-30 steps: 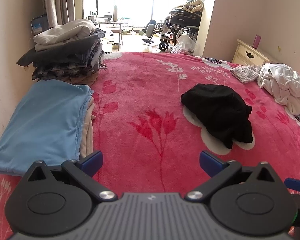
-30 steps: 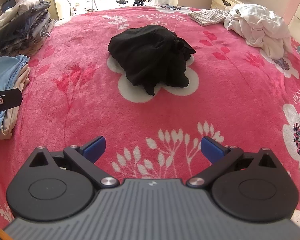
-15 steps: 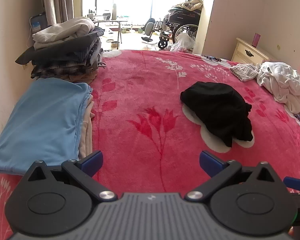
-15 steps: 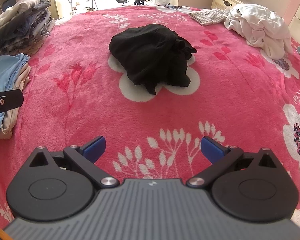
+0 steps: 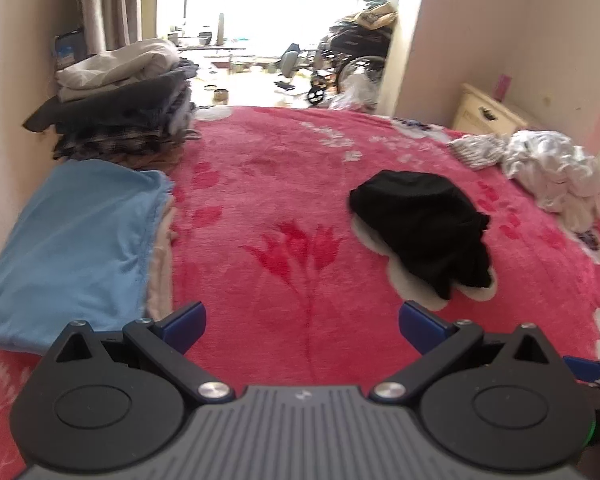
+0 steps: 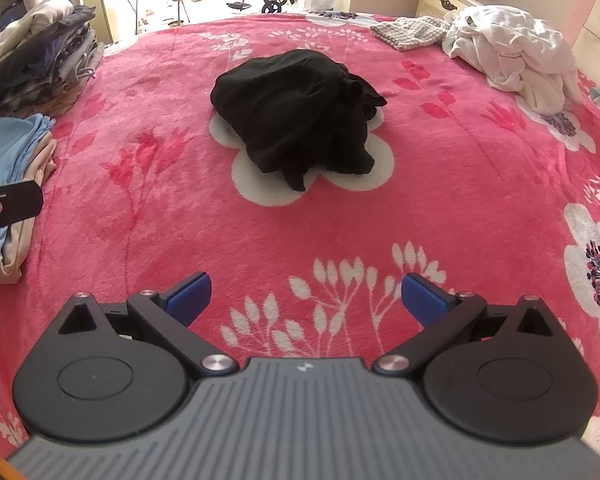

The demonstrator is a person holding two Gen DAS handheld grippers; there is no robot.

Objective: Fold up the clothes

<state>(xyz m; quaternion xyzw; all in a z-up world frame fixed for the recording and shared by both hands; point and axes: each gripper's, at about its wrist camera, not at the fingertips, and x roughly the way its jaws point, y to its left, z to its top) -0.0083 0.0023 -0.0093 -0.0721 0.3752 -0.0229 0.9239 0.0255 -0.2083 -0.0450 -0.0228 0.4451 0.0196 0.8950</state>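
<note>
Judging from the bed: folded light-blue cotton garment (image 5: 72, 240) and tall dark folded stack (image 5: 120, 120) done, far left. Crumpled black garment (image 6: 300, 116) mid-bed, white heap (image 6: 516, 56) far right, unfolded. Left gripper (image 5: 302, 322), right gripper (image 6: 306, 294): fingers spread, empty.

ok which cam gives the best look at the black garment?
Right wrist: the black garment sits near frame centre, sharp, with its crumpled folds legible. Left wrist shows it off to the right and motion-blurred, a dark lump. Both grippers, left and right, are open and clear of it.
</note>
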